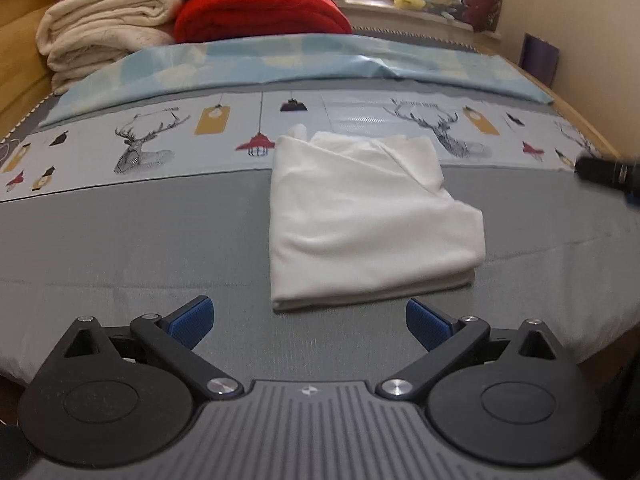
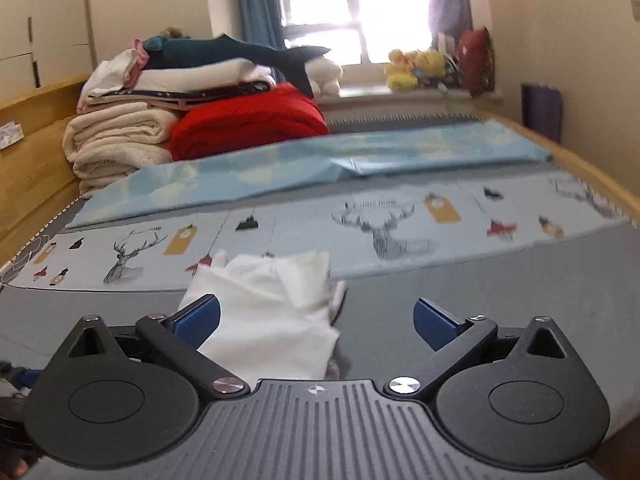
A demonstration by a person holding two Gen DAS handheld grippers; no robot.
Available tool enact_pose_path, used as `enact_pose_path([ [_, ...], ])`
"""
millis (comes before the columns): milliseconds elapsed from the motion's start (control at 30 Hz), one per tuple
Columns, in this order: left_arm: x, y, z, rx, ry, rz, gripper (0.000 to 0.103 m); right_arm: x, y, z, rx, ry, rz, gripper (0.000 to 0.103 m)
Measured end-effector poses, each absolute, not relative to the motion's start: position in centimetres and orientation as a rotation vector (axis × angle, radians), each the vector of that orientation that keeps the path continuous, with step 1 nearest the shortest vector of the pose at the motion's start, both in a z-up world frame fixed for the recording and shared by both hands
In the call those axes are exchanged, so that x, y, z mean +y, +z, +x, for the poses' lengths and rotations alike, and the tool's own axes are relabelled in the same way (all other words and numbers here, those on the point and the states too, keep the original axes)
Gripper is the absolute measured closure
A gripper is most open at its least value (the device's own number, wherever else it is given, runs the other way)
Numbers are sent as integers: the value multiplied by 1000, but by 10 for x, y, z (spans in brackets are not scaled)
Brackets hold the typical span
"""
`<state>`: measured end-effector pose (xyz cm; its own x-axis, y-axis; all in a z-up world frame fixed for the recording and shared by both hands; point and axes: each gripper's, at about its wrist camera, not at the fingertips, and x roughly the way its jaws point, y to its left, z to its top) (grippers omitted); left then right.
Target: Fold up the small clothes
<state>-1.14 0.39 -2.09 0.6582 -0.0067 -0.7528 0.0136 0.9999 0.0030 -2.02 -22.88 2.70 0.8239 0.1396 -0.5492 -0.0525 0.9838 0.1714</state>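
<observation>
Ridged blue pads (image 1: 192,322), folded white cloth (image 1: 368,220)

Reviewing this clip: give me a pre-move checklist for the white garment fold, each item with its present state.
1. Left tongs open, holding nothing: ok.
2. Right tongs open, holding nothing: ok.
3. White garment lies folded on the grey bedspread: ok.
4. Edges squared: not ok, the right side is uneven and a bit of fabric sticks out at the far left corner.
5. Garment apart from the red blanket and cream blankets: ok.
6. Layers beneath aligned: cannot tell.
</observation>
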Motion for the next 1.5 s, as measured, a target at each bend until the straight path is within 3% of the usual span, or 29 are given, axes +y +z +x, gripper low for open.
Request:
enact_pose_path([
  [567,19,-33,7,909,37,-83,1,-187,-12,-7,792,123,21,1],
  [1500,14,-38,9,928,0,-83,1,-175,-13,-6,800,190,-16,1],
])
